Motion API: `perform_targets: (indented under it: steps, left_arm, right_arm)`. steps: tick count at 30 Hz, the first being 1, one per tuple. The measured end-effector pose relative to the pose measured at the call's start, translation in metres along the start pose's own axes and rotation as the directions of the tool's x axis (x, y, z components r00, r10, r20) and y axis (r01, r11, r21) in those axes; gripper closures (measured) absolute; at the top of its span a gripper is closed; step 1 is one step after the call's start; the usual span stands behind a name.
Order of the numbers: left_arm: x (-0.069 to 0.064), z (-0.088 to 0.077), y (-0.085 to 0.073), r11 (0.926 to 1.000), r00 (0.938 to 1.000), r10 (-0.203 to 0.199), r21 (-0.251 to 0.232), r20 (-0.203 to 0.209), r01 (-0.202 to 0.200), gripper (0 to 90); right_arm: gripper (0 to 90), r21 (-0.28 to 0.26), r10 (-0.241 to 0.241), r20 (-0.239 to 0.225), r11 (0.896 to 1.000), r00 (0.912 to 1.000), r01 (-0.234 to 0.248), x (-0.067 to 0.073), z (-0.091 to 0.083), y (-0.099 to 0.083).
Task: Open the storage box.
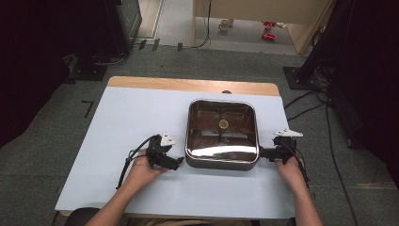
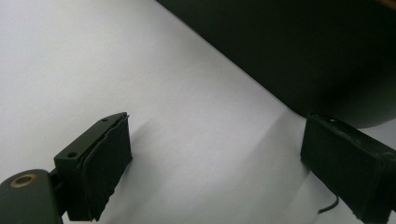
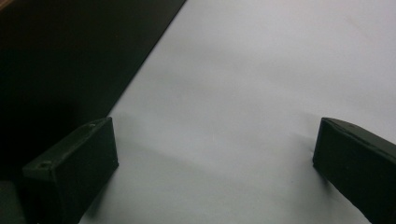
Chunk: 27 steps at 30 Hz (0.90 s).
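Flanking the square steel basin (image 1: 222, 133) at centre frame on the desk (image 1: 117, 122), the left gripper (image 1: 178, 161) and right gripper (image 1: 261, 152) both gape, grasping nothing. Closing unevenly could skid the basin sideways (its polished wall looks slippery) or tip it.

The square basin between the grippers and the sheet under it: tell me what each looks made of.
The square brown basin: seemingly glazed ceramic or polished metal, glossy, since its inside mirrors light in bright streaks; a brass-coloured drain sits at its centre. The pale blue-white sheet: matte, smooth, no glare, probably paper or plastic film, laid over a wooden tabletop with visible light grain.
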<state>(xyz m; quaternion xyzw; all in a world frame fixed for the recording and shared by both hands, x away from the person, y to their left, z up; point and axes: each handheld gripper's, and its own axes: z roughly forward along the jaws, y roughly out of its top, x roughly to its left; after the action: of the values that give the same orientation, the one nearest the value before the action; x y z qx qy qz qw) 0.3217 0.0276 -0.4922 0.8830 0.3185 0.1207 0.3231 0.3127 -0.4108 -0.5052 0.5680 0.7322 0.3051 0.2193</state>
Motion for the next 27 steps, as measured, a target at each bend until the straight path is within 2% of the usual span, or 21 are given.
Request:
perform_targets:
  steps: [4,6,8,9,11,15,19,21,23,24,27]
  left_arm:
    - [0.002,-0.002,0.003,0.9997,0.9999,0.005,0.022,0.009,-0.005,12.6]
    - [0.004,-0.004,0.003,0.9996,0.9998,0.009,0.025,0.016,-0.009,18.4]
    - [0.006,-0.006,0.004,0.9989,0.9996,0.015,0.044,0.026,-0.016,20.1]
    - [0.008,-0.007,0.005,0.9984,0.9992,0.016,0.054,0.035,-0.018,23.8]
    - [0.01,-0.008,0.006,0.9983,0.9989,0.014,0.057,0.045,-0.017,24.2]
    - [0.015,-0.011,0.007,0.9976,0.9953,-0.019,0.068,0.095,0.012,25.9]
    - [0.02,-0.016,0.011,0.997,0.9943,-0.026,0.075,0.104,0.019,25.9]
    - [0.021,-0.018,0.012,0.9971,0.9938,-0.029,0.074,0.108,0.021,25.9]
    - [0.024,-0.023,0.014,0.9977,0.9924,-0.039,0.059,0.117,0.033,25.9]
    - [0.026,-0.028,0.017,0.9981,0.9897,-0.047,0.046,0.135,0.041,25.9]
    - [0.029,-0.035,0.021,0.9985,0.9879,-0.052,0.028,0.146,0.048,26.0]
  right_arm:
    - [0.0,0.0,0.0,0.0,1.0,1.0,0.0,0.0,0.0,0.0]
    - [0.0,0.0,0.0,0.0,1.0,1.0,0.0,0.0,0.0,0.0]
    - [0.0,0.0,0.0,0.0,1.0,1.0,0.0,0.0,0.0,0.0]
    - [0.0,0.0,0.0,0.0,1.0,1.0,0.0,0.0,0.0,0.0]
    - [0.0,0.0,0.0,0.0,1.0,1.0,0.0,0.0,0.0,0.0]
    - [0.0,0.0,0.0,0.0,1.0,1.0,0.0,0.0,0.0,0.0]
    - [0.0,0.0,0.0,0.0,1.0,1.0,0.0,0.0,0.0,0.0]
    - [0.0,0.0,0.0,0.0,1.0,1.0,0.0,0.0,0.0,0.0]
    - [0.0,0.0,0.0,0.0,1.0,1.0,0.0,0.0,0.0,0.0]
    - [0.0,0.0,0.0,0.0,1.0,1.0,0.0,0.0,0.0,0.0]
    - [0.0,0.0,0.0,0.001,1.0,1.0,0.0,0.0,0.0,0.0]
